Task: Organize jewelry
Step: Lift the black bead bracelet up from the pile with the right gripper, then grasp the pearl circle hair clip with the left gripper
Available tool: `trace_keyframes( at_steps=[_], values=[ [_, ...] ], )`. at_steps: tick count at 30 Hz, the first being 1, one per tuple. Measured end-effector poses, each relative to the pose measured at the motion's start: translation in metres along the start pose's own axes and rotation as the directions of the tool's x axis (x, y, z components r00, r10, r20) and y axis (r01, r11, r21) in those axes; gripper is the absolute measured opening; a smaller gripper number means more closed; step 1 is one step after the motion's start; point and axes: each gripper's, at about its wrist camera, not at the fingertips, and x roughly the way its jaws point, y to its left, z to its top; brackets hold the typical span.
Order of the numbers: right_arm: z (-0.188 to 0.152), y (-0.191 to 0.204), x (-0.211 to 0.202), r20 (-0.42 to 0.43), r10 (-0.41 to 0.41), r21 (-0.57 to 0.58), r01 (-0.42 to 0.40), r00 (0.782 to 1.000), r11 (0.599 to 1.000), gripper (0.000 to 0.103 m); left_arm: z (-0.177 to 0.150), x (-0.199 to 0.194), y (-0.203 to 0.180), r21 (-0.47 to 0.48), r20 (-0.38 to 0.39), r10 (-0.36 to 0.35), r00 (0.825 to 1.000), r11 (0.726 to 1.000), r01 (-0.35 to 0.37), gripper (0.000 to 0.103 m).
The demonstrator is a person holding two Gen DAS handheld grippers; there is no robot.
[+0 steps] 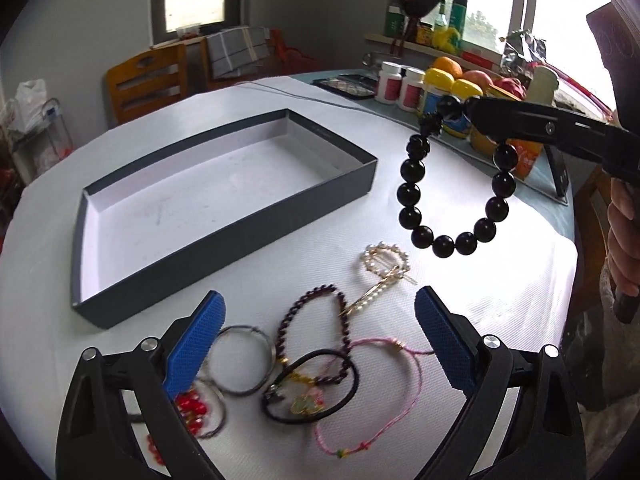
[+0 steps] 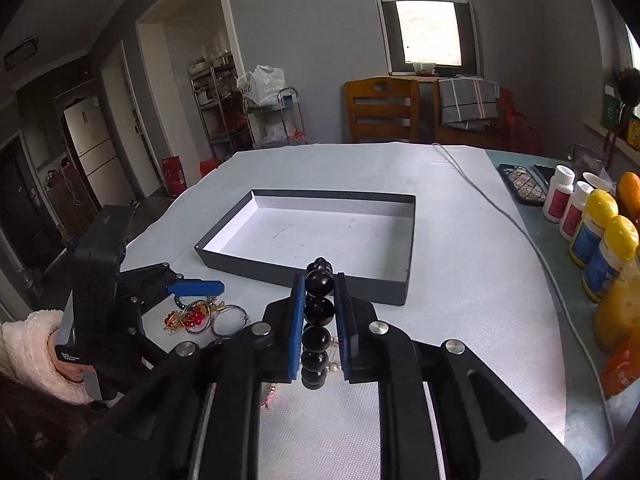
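— Right gripper (image 2: 319,312)?
— Clenched on the black bead bracelet (image 1: 452,192), blue pads pressed against the beads on both sides. Seen up in the air from the left wrist view, loop hanging free below the fingertips, clear of the white cloth (image 1: 500,280).
— Hanging over what?
— Over bare cloth, to the right of the tray (image 1: 224,236), above and beyond the pearl hair clip (image 1: 384,268). Not over the tray itself.
— Tray?
— Shallow, dark grey outside, white inside, flat on the cloth. Nothing in it.
— Left gripper (image 1: 320,340)?
— Released, blue fingers (image 1: 196,344) spread wide, gripping nothing. Poised above the heap of jewelry, tilted downward. No contact to be made out.
— Heap?
— Near edge of the table, in front of the tray. Thin metal bangle (image 1: 240,360) on the left beside a red bead cluster (image 1: 192,408), partly behind the left finger. Dark garnet-coloured bead bracelet (image 1: 316,320) in the middle, black hair tie (image 1: 312,388) overlapping it, pink cord bracelet (image 1: 372,400) trailing to the right. Small charm inside the hair tie, too blurred to name.
— Anything else on the table?
— Bottles (image 2: 592,232) with white and yellow caps along the far right side, fruit behind them, a phone (image 2: 522,188) lying flat, a cable (image 2: 500,208) across the cloth.
— Person?
— A hand (image 1: 624,240) on the right gripper's handle; a fluffy pink sleeve (image 2: 28,348) at the left one.
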Motion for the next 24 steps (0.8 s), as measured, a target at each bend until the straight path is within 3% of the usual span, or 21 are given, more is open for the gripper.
trace_keyframes(
  at_steps=[4, 9, 10, 13, 18, 20, 24],
  values=[
    [-0.004, -0.012, -0.005, 0.011, -0.057, 0.005, 0.057, 0.998, 0.998, 0.014, 0.01, 0.019, -0.018, 0.017, -0.027, -0.046, 0.999, 0.999, 0.046, 0.097],
    [-0.016, -0.034, -0.008, 0.003, -0.09, 0.055, 0.09, 0.996, 0.994, 0.014, 0.017, 0.039, -0.036, 0.053, -0.057, -0.031, 0.998, 0.998, 0.034, 0.091],
    [-0.018, -0.037, -0.009, 0.001, -0.091, 0.063, 0.09, 0.996, 0.994, 0.014, 0.018, 0.043, -0.039, 0.061, -0.061, -0.025, 0.998, 0.998, 0.029, 0.089],
    [-0.024, -0.04, -0.009, -0.002, -0.086, 0.073, 0.086, 0.996, 0.994, 0.014, 0.02, 0.059, -0.044, 0.073, -0.096, -0.007, 0.995, 0.997, 0.014, 0.066],
    [-0.025, -0.041, -0.008, -0.005, -0.068, 0.077, 0.068, 0.998, 0.995, 0.014, 0.018, 0.067, -0.046, 0.082, -0.109, 0.023, 0.994, 0.997, -0.014, 0.054],
    [-0.025, -0.039, -0.007, -0.009, -0.062, 0.073, 0.062, 0.998, 0.995, 0.014, 0.018, 0.066, -0.045, 0.081, -0.102, 0.022, 0.995, 0.997, -0.014, 0.042],
    [-0.022, -0.034, -0.003, -0.014, -0.052, 0.065, 0.053, 0.999, 0.996, 0.014, 0.016, 0.062, -0.042, 0.065, -0.09, 0.016, 0.996, 0.998, -0.011, 0.042]
  ],
)
